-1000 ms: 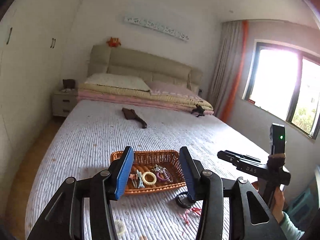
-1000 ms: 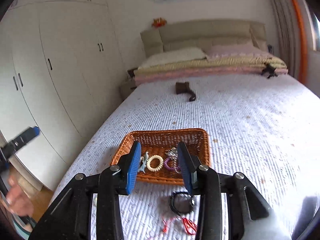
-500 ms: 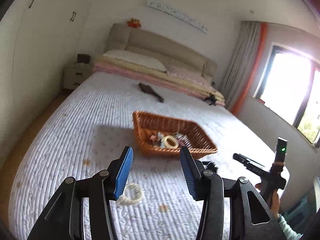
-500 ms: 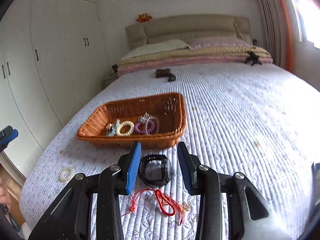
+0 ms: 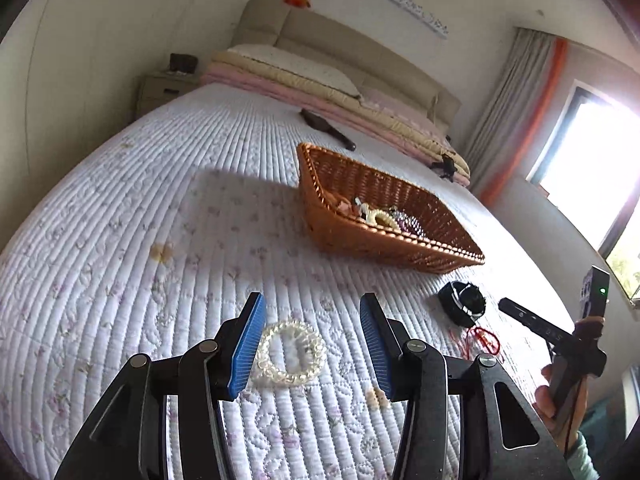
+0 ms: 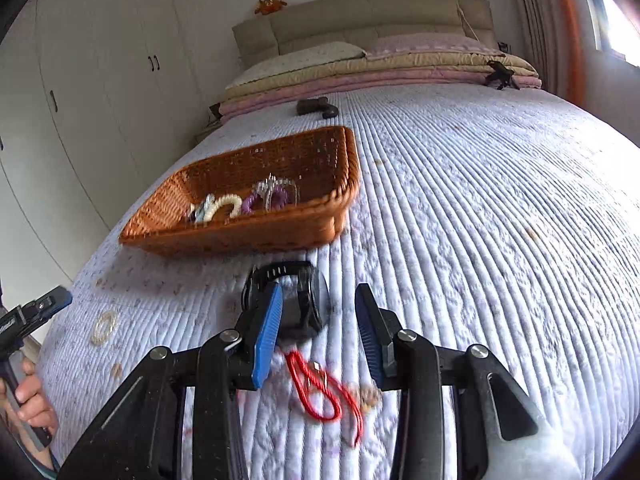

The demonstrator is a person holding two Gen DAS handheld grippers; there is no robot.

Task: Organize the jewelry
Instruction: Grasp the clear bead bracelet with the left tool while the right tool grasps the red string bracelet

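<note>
Basket contents half hidden by rim, watch blurred, both claws agape, gripping nothing.

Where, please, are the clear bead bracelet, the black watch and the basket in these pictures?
clear bead bracelet [image 5: 291,353], left wrist view, on its beaded ring.
black watch [image 6: 298,300], right wrist view, on its strap.
basket [image 6: 240,240], right wrist view, on its near wall.

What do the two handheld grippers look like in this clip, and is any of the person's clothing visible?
Both the left gripper and right gripper have black angular linkage arms with silver pivot bolts and flat, ribbed blue pads. Seen from the left camera, the right unit carries a black module with a green light. A teal cuff shows at the wrist.
</note>
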